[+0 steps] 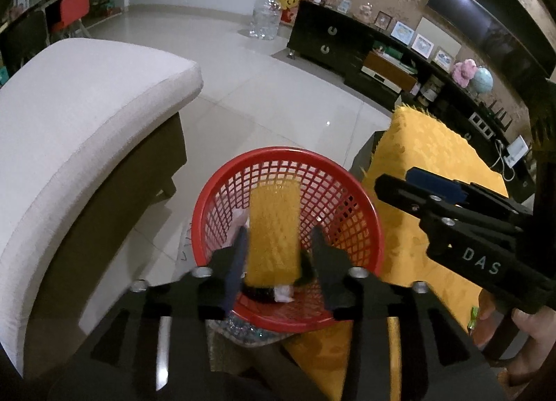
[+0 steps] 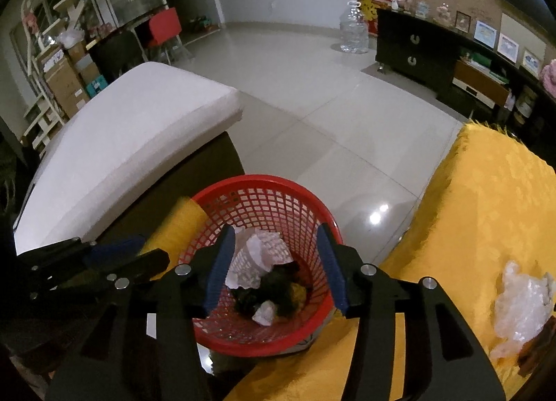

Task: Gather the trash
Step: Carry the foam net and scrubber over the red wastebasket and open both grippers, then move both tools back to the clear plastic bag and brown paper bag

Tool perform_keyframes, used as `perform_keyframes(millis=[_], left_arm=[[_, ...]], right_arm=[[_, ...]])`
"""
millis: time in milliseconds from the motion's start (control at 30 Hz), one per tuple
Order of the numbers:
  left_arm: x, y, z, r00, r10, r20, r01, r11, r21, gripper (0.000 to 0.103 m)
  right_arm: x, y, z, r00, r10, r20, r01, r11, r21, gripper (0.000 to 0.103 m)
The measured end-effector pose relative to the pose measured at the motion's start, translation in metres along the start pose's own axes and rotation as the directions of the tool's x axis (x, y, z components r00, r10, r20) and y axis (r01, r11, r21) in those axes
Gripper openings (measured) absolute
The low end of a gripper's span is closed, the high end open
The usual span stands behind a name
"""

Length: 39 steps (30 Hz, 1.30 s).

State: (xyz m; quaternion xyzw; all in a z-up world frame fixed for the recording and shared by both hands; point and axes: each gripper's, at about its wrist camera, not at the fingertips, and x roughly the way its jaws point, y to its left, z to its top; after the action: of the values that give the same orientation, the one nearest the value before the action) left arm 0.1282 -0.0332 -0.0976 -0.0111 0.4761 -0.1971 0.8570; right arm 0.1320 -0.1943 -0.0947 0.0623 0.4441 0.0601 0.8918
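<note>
A red mesh basket (image 1: 285, 152) (image 2: 264, 180) stands on the floor between a sofa and a table. My left gripper (image 1: 278, 258) hangs over it, open, with a blurred yellow rectangular piece (image 1: 274, 227) (image 2: 180, 223) between its fingers and a gap showing at the right finger. My right gripper (image 2: 276, 262) (image 1: 396, 180) is open above the basket too, crumpled white paper (image 2: 257, 255) lying loose between its blue pads. Dark scraps (image 2: 278, 289) and a small white wad (image 2: 264, 314) lie at the bottom. The left gripper (image 2: 154, 249) shows at the left of the right wrist view.
A yellow-clothed table (image 2: 486, 192) (image 1: 434, 143) stands right of the basket, with crinkled clear plastic (image 2: 521, 303) on it. A white-cushioned sofa (image 1: 87, 105) lies to the left. A hand (image 1: 531, 324) holds the right tool. A dark cabinet (image 2: 413, 49) and water jug (image 2: 352, 29) stand far off.
</note>
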Motion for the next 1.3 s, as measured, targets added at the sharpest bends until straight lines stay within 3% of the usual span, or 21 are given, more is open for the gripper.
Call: perform_keyframes(millis=[267, 600, 900, 1300], left_arm=[[-0.01, -0.003, 0.001, 0.999, 0.015, 0.03, -0.015, 1.0, 0.003, 0.066], [-0.036, -0.021, 0.005, 0.992, 0.045, 0.119, -0.051, 0.997, 0.052, 0.079], [-0.05, -0.034, 0.002, 0.985, 0.059, 0.162, -0.074, 0.994, 0.085, 0.083], [-0.053, -0.063, -0.002, 0.987, 0.014, 0.162, -0.039, 0.987, 0.155, 0.083]], right_arm=[[-0.022, -0.011, -0.004, 0.998, -0.036, 0.047, 0.034, 0.999, 0.026, 0.049], [-0.054, -0.026, -0.013, 0.988, -0.1, 0.118, 0.095, 0.994, 0.05, 0.063], [-0.082, -0.043, -0.03, 0.971, -0.167, 0.172, 0.149, 0.982, 0.112, 0.075], [-0.123, -0.071, -0.058, 0.943, -0.259, 0.207, 0.22, 0.956, 0.191, 0.076]])
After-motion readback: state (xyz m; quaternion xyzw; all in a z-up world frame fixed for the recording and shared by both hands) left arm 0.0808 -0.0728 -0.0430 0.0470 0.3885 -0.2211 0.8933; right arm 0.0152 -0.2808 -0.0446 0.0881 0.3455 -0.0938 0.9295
